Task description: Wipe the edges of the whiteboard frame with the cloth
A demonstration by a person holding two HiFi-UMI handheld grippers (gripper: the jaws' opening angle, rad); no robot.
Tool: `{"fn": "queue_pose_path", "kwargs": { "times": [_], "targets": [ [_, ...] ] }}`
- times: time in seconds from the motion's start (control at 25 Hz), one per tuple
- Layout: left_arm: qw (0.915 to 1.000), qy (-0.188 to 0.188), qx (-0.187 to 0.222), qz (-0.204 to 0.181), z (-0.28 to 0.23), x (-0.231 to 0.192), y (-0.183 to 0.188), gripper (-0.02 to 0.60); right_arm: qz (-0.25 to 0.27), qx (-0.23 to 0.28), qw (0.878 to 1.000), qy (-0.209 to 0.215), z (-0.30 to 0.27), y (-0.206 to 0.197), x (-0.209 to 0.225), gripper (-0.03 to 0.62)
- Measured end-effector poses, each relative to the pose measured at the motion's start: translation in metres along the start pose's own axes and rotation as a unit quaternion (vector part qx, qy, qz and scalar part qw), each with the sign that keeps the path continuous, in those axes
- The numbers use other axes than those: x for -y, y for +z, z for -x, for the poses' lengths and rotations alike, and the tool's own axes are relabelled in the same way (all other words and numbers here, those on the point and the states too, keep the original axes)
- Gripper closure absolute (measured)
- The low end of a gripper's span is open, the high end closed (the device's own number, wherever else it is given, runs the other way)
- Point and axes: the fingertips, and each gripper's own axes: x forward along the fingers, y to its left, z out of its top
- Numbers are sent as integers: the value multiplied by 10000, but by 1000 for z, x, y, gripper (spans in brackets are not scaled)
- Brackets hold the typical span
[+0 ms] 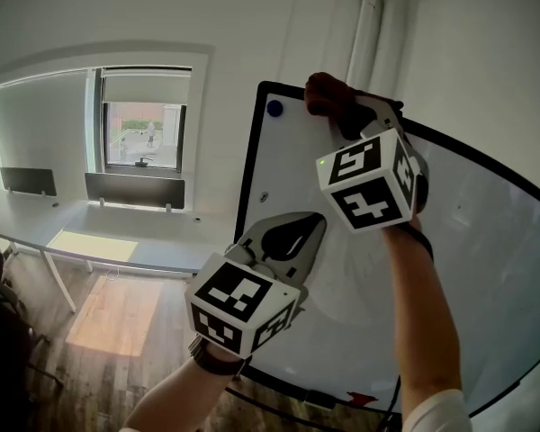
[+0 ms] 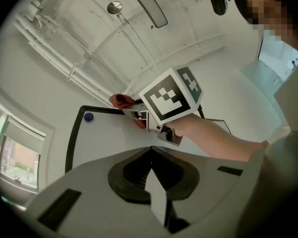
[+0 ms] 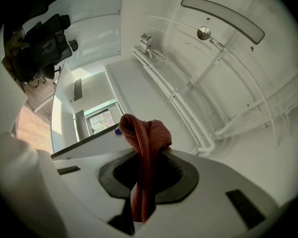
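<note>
Red cloth (image 1: pixel 325 90) clamped in right hand-held gripper (image 1: pixel 351 113) at whiteboard frame (image 1: pixel 248 174) top edge, extending rightward; left hand-held gripper (image 1: pixel 310 225) closed, empty.

Bunched red cloth (image 1: pixel 325 90) sits at top edge of black whiteboard frame (image 1: pixel 249 165).

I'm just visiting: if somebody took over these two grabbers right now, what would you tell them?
Right gripper: shut on the red cloth, held at the top edge of the whiteboard frame, near the blue magnet.
Left gripper: shut, empty, in front of the board's lower part.
Done: can't tell how much is wiped.
Left: probably the rest of the frame's edges.
</note>
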Motion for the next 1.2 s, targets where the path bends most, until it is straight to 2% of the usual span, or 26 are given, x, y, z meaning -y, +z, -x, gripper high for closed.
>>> {"fn": "queue_pose_path", "kwargs": {
  "times": [0.2, 0.4, 0.64, 0.84, 1.2],
  "targets": [
    [10000, 47, -76, 21, 4, -2, -8, 572, -428, 578, 9974, 52, 16, 12, -2, 533],
    [9998, 33, -166, 53, 8, 3, -17, 572, -881, 1208, 9886, 181, 55, 22, -2, 533],
    [9990, 30, -400, 174, 14, 13, -49, 572, -1703, 1688, 9664, 921, 107, 16, -13, 533],
    [9972, 54, -681, 300, 22, 23, -85, 572, -2332, 1781, 9465, 1346, 143, -11, -28, 533],
    [9941, -56, -1072, 153, 37, 70, -128, 572, -3490, 1516, 9063, 1839, 202, -93, -63, 533]
  ]
}}
